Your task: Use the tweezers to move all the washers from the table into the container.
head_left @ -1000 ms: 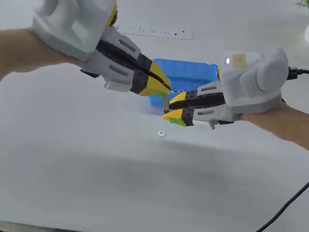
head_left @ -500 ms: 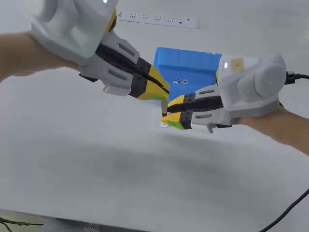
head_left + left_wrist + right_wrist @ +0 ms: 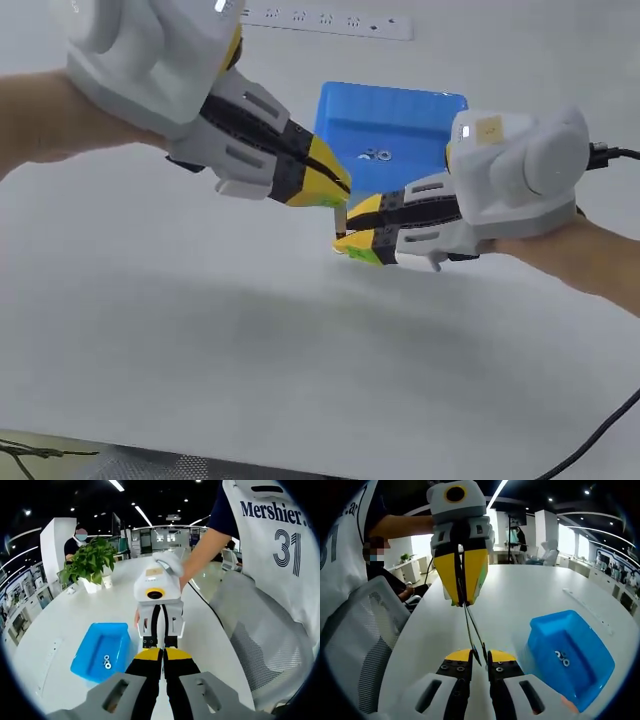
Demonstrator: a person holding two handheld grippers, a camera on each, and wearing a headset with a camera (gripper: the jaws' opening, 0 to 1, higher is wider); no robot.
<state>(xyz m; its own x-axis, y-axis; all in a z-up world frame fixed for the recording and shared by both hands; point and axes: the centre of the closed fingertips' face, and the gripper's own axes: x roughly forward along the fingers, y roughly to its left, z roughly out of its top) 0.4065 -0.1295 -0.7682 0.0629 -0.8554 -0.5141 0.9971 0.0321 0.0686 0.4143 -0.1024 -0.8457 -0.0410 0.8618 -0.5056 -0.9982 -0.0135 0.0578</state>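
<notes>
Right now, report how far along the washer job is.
Done: a few washers lie in the blue container. In hand: the left tongs grip the tweezers, whose tips sit between the right tongs, low over the table beside the container. Left: any washer on the table under the tongs is hidden, so I cannot tell what remains.

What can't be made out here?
- Tips of the tweezers: head view, behind the right gripper; right gripper view, lost between its tongs.
- The table under those tips: head view, covered by the right gripper.
- Count of washers in the container: too small, every view.
</notes>
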